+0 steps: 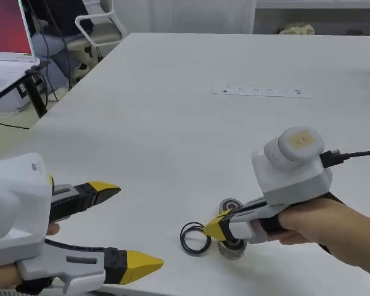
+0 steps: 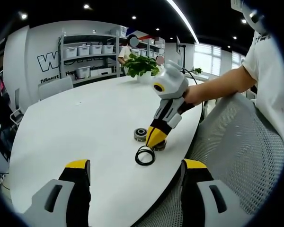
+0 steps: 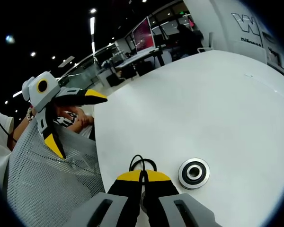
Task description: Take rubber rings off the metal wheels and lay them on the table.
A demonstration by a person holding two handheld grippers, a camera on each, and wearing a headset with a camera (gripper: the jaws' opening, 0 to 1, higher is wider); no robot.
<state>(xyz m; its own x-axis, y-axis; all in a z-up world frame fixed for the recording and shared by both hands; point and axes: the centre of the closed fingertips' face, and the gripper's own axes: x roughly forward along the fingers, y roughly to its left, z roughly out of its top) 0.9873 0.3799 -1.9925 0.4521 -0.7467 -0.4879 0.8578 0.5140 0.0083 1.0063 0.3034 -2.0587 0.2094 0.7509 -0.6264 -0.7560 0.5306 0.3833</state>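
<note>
While L tool [image 1: 139, 226] gapes, R tool [image 3: 143, 176] pinches rubber ring [image 1: 183, 239] on white table [image 1: 172, 123] nr shelves [image 2: 85, 59].

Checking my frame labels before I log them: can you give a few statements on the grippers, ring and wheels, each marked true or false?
1. The left gripper has its jaws open and holds nothing. True.
2. The right gripper has its jaws spread wide. False: they are closed together.
3. A black rubber ring lies on the table at the right gripper's tips. True.
4. The left gripper touches a metal wheel. False: both metal wheels sit by the right gripper, apart from the left one.
</note>
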